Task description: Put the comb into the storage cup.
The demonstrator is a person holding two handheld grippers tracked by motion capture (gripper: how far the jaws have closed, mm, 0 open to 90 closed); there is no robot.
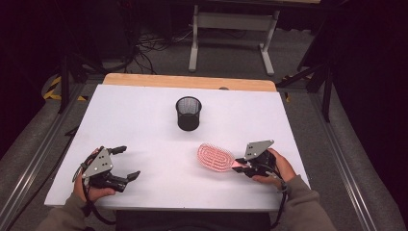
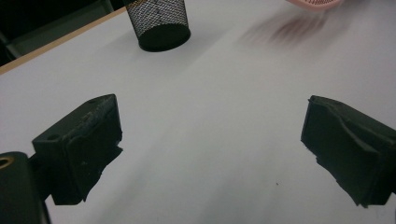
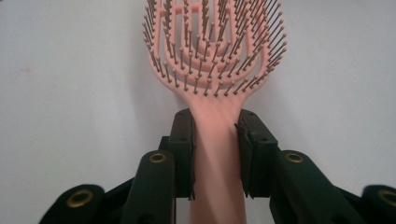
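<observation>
While the left hand-held gripper (image 1: 126,164) is resting wide open on the tabletop (image 1: 144,125), the right hand-held gripper (image 3: 215,140) is clamping the pink hairbrush (image 3: 215,56) by its handle.

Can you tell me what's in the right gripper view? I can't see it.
The right tool grips a pink hairbrush by its handle, one black jaw on each side. The bristles face the camera, and the white table lies behind.

No writing, label, brand, number or sign can be read anywhere in these views, neither on the things on the table nor on the gear around it.
</observation>
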